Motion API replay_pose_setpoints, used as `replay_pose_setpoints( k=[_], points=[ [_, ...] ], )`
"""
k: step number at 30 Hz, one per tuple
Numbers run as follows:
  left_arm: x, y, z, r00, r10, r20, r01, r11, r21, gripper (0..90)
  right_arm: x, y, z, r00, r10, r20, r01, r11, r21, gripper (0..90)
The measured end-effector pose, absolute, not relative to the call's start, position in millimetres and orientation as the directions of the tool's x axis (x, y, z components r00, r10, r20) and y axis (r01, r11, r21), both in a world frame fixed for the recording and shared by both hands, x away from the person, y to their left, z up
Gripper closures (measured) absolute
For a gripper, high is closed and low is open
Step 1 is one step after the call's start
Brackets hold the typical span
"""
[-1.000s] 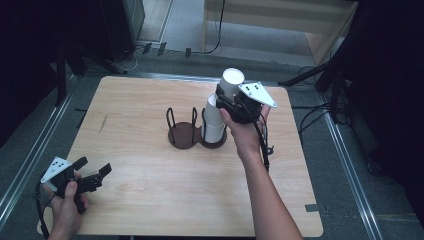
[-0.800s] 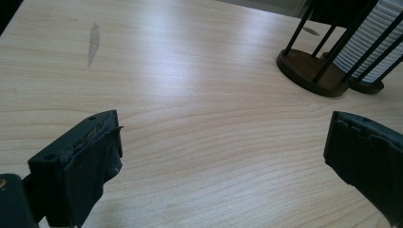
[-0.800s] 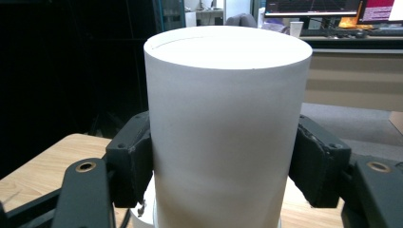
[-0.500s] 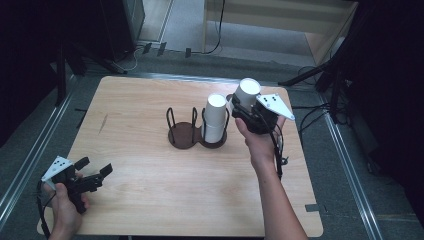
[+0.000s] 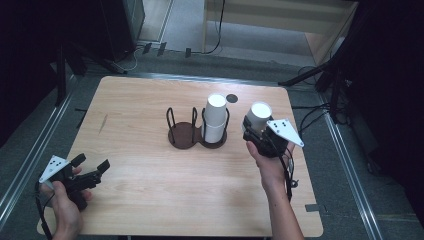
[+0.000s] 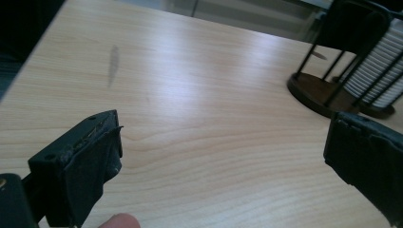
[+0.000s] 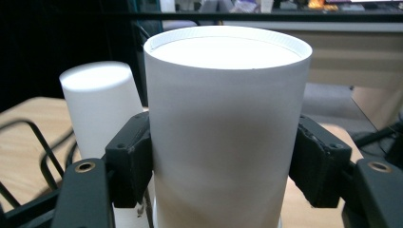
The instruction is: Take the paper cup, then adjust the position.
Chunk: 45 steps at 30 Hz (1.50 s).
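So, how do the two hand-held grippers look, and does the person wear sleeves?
Both the left gripper and the right gripper are black, each with two blocky jaws faced with dark pads and a pale grey three-cornered plate with dark dots on top. A black cable trails along the right forearm. The forearms are bare, with no sleeves visible.

black two-jaw left gripper, grey three-cornered plate | black right gripper, same plate, trailing black cable | bare forearms

Right gripper carried white cup rightward, lower, away from rack
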<state>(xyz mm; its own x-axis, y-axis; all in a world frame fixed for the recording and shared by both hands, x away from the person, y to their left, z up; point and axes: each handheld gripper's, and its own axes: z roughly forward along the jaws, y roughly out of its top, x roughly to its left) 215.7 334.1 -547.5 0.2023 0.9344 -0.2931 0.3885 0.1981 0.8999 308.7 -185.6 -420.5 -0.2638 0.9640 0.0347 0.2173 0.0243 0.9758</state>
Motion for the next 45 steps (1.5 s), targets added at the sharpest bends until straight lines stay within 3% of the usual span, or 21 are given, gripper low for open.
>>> replay_pose_setpoints(
  k=[7, 13, 31, 45],
  points=[
    [217, 322, -531, 0.227, 0.933, -0.279, 0.411, 0.168, 0.896, 0.0, 293, -192, -451, -0.259, 0.965, 0.049, 0.258, 0.020, 0.966, 31.0],
    [225, 286, -510, 0.301, 0.921, -0.248, 0.429, 0.102, 0.898, 0.0, 285, -191, -468, -0.247, 0.969, 0.013, 0.238, 0.047, 0.970, 31.2],
    [264, 196, -481, 0.514, 0.809, -0.286, 0.484, 0.002, 0.875, 0.0, 278, -178, -489, -0.240, 0.967, -0.088, 0.269, 0.153, 0.951, 31.0],
    [263, 180, -488, 0.561, 0.784, -0.266, 0.485, -0.051, 0.873, 0.0, 269, -163, -504, -0.265, 0.949, -0.169, 0.262, 0.240, 0.935, 31.5]
  ],
)
